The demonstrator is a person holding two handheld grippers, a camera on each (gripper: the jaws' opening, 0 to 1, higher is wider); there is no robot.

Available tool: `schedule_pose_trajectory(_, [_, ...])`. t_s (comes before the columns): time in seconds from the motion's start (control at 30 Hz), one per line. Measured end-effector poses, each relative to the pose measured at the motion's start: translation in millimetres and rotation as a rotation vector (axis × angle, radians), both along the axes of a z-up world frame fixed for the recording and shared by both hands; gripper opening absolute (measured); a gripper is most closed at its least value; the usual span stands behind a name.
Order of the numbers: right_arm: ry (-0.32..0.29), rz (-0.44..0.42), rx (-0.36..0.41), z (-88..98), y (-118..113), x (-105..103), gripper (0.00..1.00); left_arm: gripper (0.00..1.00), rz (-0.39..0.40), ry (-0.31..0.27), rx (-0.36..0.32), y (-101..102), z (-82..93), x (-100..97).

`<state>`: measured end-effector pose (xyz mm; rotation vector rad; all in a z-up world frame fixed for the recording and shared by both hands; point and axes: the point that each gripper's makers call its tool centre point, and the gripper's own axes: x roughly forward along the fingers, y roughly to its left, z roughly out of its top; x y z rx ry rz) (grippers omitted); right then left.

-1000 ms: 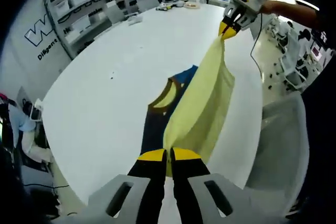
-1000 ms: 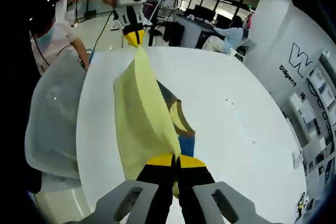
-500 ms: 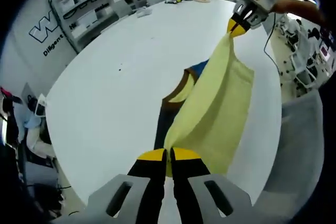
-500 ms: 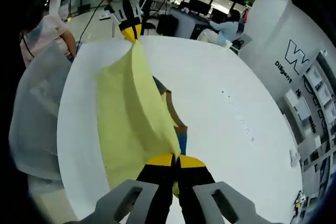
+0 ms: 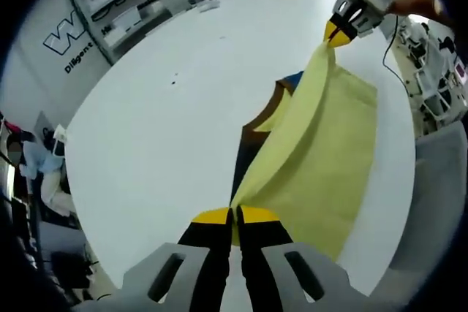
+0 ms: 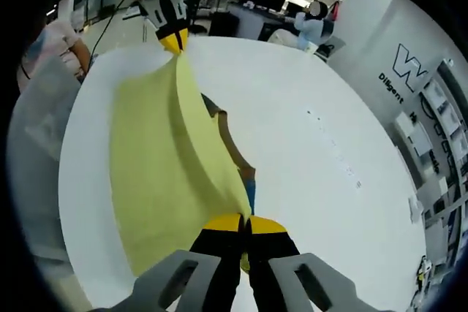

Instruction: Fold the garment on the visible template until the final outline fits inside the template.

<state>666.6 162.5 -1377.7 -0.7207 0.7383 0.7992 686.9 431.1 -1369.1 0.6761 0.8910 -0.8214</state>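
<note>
A pale yellow garment (image 5: 314,151) is held taut above the white round table (image 5: 153,129) between both grippers. My left gripper (image 5: 235,218) is shut on one corner at the bottom of the left gripper view. At the far end the right gripper (image 5: 338,33) pinches another corner. Under the cloth lies the dark template (image 5: 248,147) with a blue patch (image 5: 294,78). In the right gripper view, my right gripper (image 6: 245,221) is shut on the garment (image 6: 157,166), with the left gripper (image 6: 171,37) at the top. A strip of the template (image 6: 228,144) shows beside the cloth.
Shelves with bins (image 5: 128,9) stand beyond the table's far edge. A translucent chair (image 5: 439,202) sits near the table edge by the person, also seen as the chair (image 6: 33,129). A seated person (image 6: 314,23) is far off. Bare table (image 6: 329,180) lies past the template.
The stretched garment has come lower and spreads wider, with its hanging edge covering more of the table near the person. Both grippers stay shut on their corners.
</note>
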Motion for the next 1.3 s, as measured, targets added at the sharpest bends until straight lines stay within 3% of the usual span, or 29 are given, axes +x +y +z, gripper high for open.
schedule_pose_trajectory(0.07, [-0.034,0.021,-0.012,-1.9,0.2,4.1,0.0,0.01,0.01,-0.002,-0.001,0.3,-4.6,2.7])
schedule_pose_trajectory(0.3, [-0.064,-0.021,-0.007,-14.0,-2.6,19.9,0.0,0.01,-0.005,-0.018,0.015,-2.5,-25.9,9.0])
schedule_pose_trajectory(0.53, [-0.07,-0.053,-0.038,-32.0,-6.1,25.3,0.0,0.01,0.024,-0.036,0.023,-0.6,-41.3,24.2])
schedule_pose_trajectory(0.6, [-0.04,-0.106,0.005,-35.0,-7.7,24.7,0.0,0.02,0.033,-0.025,0.027,2.2,-44.6,24.3])
schedule_pose_trajectory(0.7, [-0.049,-0.12,-0.002,-35.2,-14.5,28.4,0.0,0.04,0.042,-0.032,0.055,13.2,-51.1,28.4])
schedule_pose_trajectory(0.9, [-0.061,-0.163,-0.025,-38.0,-31.7,30.7,0.04,0.08,0.054,-0.072,0.069,21.4,-51.8,34.0])
schedule_pose_trajectory(1.0, [-0.06,-0.21,0.012,-37.2,-35.9,31.7,0.08,0.12,0.073,-0.103,0.046,21.4,-46.5,39.5])
schedule_pose_trajectory(1.1, [-0.067,-0.208,0.013,-37.4,-36.3,30.9,0.11,0.16,0.079,-0.109,0.007,15.9,-42.2,39.7])
schedule_pose_trajectory(1.3, [-0.066,-0.196,0.028,-35.0,-33.7,24.3,0.11,0.15,0.05,-0.141,0.025,16.2,-36.8,39.3])
